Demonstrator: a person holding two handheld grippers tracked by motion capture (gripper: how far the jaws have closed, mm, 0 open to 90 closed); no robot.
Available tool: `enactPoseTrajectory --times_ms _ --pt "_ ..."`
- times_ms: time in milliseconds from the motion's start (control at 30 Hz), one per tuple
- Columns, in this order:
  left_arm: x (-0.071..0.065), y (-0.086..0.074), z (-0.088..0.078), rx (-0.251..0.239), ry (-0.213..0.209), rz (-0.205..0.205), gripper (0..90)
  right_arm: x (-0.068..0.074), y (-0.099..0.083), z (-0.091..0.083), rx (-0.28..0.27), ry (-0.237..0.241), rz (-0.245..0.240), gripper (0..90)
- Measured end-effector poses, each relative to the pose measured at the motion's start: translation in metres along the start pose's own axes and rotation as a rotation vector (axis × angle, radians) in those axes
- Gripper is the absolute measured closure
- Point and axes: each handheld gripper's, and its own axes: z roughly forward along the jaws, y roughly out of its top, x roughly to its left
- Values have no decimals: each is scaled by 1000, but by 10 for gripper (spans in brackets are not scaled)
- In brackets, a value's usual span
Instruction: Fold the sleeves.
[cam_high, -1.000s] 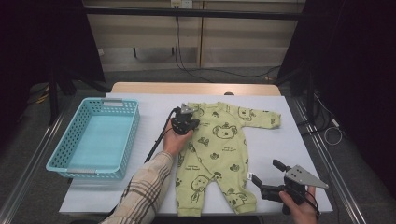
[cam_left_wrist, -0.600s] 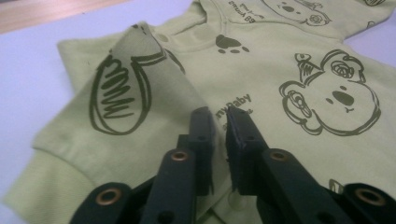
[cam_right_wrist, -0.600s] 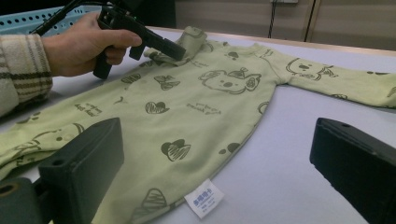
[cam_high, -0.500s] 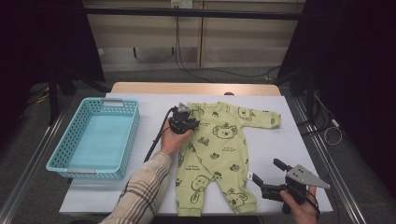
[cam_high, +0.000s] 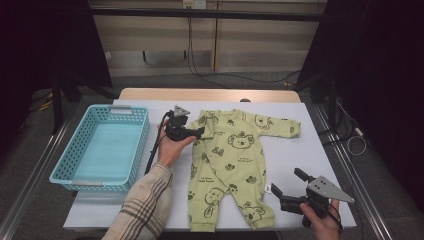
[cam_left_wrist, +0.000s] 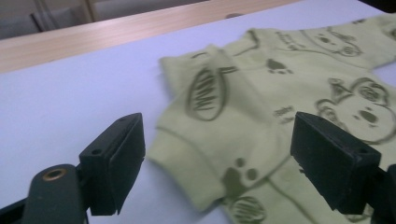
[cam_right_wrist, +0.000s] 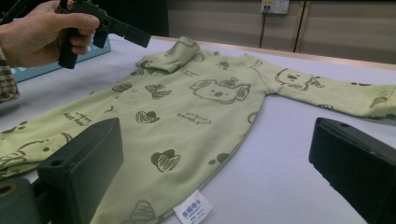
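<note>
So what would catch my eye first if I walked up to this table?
Probably the pale green baby romper printed with bears, spread flat mid-table with one sleeve folded over its chest. Beside it on the left sits a turquoise basket. The left gripper hangs over the folded sleeve, jaws just opened with nothing between them; the right gripper waits open near the romper's legs.

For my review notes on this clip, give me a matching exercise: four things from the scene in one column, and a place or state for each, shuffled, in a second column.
Things:
1. green baby suit
2. blue basket
3. left gripper
4. right gripper

Places or states:
A. at the table's left side, nothing in it
B. jaws open, by the suit's folded sleeve, having just been opening
C. lying flat mid-table
D. jaws open, near the table's front right, beside the suit's leg

Pairs: 1-C, 2-A, 3-B, 4-D
</note>
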Motion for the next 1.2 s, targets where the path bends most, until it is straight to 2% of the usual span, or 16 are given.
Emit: enactPoseTrajectory --times_ms 33,167,200,233,267,400,467,567,600,667,767,800,833,1000,1133,1200 --pt "1 -1 2 -27 13 -38 133 0 0 0 -3 -1 9 24" --pt "8 -1 0 -25 36 -41 132 0 0 0 -3 -2 7 24" --pt "11 -1 -1 -5 36 -4 138 0 0 0 -2 -2 6 24" --pt "11 -1 -2 -7 42 -2 149 0 0 0 -2 0 4 24" --pt "10 -1 0 -31 40 -35 150 0 0 0 3 1 -11 23" --pt "14 -6 6 32 67 9 141 0 0 0 3 5 -12 23" --pt "15 -9 12 51 71 3 140 1 0 0 2 7 5 22" --pt "15 -14 20 86 106 -12 135 0 -1 0 8 6 -11 22" --pt "14 -15 24 70 123 -43 136 0 -1 0 7 7 -14 22" --pt "13 -16 26 93 142 -2 170 1 -1 1 10 12 0 21" --pt "12 -17 28 74 139 -26 196 1 -1 1 20 12 -16 21" --pt "14 -18 27 105 118 3 235 1 -1 1 21 13 -18 21" --pt "14 -19 28 115 92 5 304 1 -1 1 21 14 -22 20" --pt "13 -20 29 99 74 1 425 2 -2 2 29 23 -5 19" --pt "13 -19 27 112 43 25 507 2 -2 3 35 22 -20 19" --pt "10 -19 27 112 43 17 551 3 -2 3 35 24 -21 19"
